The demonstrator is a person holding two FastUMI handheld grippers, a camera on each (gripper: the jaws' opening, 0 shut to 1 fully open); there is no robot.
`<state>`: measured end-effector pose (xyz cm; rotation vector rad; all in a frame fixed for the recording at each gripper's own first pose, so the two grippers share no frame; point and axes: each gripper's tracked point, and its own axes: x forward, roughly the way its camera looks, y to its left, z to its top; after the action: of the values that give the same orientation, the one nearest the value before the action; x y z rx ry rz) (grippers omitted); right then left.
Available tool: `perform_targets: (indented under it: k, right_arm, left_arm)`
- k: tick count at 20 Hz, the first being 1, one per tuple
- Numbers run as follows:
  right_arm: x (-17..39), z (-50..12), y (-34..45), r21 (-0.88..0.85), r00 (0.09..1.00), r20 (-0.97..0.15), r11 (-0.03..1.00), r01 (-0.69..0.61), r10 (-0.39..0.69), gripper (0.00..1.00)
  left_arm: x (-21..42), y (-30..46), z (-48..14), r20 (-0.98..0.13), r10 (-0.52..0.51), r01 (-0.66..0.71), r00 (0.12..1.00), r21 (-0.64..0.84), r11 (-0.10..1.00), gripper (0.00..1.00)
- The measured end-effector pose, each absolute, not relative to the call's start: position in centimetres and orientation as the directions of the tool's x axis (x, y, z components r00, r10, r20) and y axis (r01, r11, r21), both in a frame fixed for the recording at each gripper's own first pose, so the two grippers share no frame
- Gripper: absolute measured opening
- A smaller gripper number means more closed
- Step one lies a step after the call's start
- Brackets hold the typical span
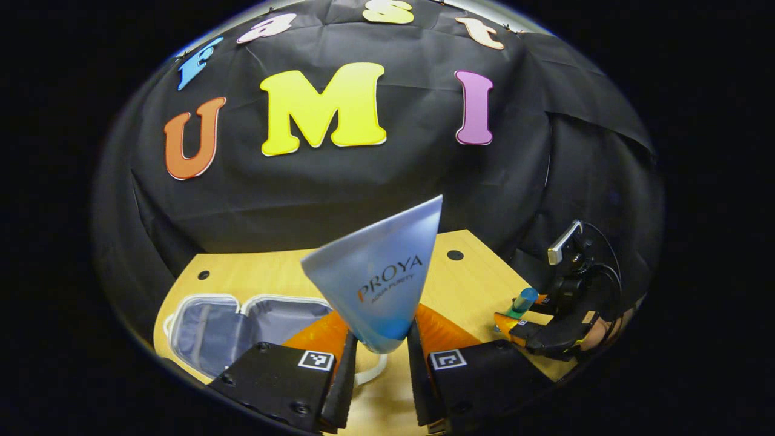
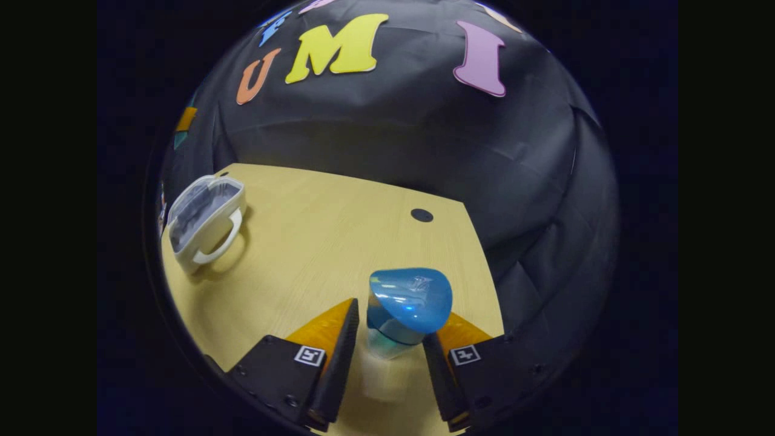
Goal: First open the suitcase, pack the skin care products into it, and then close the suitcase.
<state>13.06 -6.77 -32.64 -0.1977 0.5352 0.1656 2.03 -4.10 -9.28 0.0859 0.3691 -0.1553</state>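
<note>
A small white hard-shell suitcase [image 1: 242, 327] lies open on the wooden table. A frosted blue squeeze tube [image 1: 381, 278] stands crimped-end up. A blue-capped bottle [image 2: 405, 312] stands upright.

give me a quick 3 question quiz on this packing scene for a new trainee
1. True or false: the suitcase lies open on the wooden table.
2. What does the left claw hold?
A. a glass jar
B. a blue squeeze tube
C. nothing
3. Fill in: the right claw brackets a bottle with a ____ cap.

Key
1. True: both lined halves face up.
2. B: the tube stands with its cap end down between the fingers and its flat end up.
3. Blue.
</note>
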Motion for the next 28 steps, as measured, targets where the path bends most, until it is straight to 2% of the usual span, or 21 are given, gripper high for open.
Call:
perform_targets:
  k: [4,8,11,15,22,25,28]
  right_arm:
    - [12.8,-33.0,-6.8,-0.125,0.839,-0.538,0.976,-0.179,0.085,0.41]
    - [11.1,-32.2,-5.9,-0.089,0.826,-0.557,0.983,-0.162,0.085,0.35]
    - [9.0,-29.3,-4.9,-0.086,0.842,-0.532,0.983,-0.16,0.091,0.37]
    - [6.2,-25.8,-1.9,-0.026,0.85,-0.511,0.987,-0.16,0.125,0.37]
    - [2.3,-24.6,3.6,-0.064,0.835,-0.533,0.977,-0.202,0.138,0.37]
    - [1.1,-24.9,4.9,-0.077,0.823,-0.551,0.974,-0.213,0.136,0.37]
    - [0.8,-25.2,5.7,-0.091,0.814,-0.565,0.971,-0.221,0.132,0.37]
  left_arm:
    - [-0.5,1.3,-8.2,-0.383,-0.067,0.106,0.921,0.08,0.991,0.43]
    - [-1.5,7.2,-8.9,-0.406,0.0,0.021,0.914,0.048,0.999,0.43]
    - [-1.3,11.4,-10.4,-0.422,0.039,-0.034,0.906,0.021,0.999,0.43]
    - [0.6,15.5,-16.4,-0.492,0.059,-0.054,0.868,0.023,0.998,0.43]
    - [2.7,13.7,-28.4,-0.655,-0.032,0.045,0.755,0.003,0.999,0.44]
    - [0.8,14.3,-31.6,-0.728,0.021,0.008,0.686,0.036,0.999,0.44]
    - [0.5,14.7,-33.3,-0.765,0.032,-0.018,0.643,0.027,0.999,0.44]
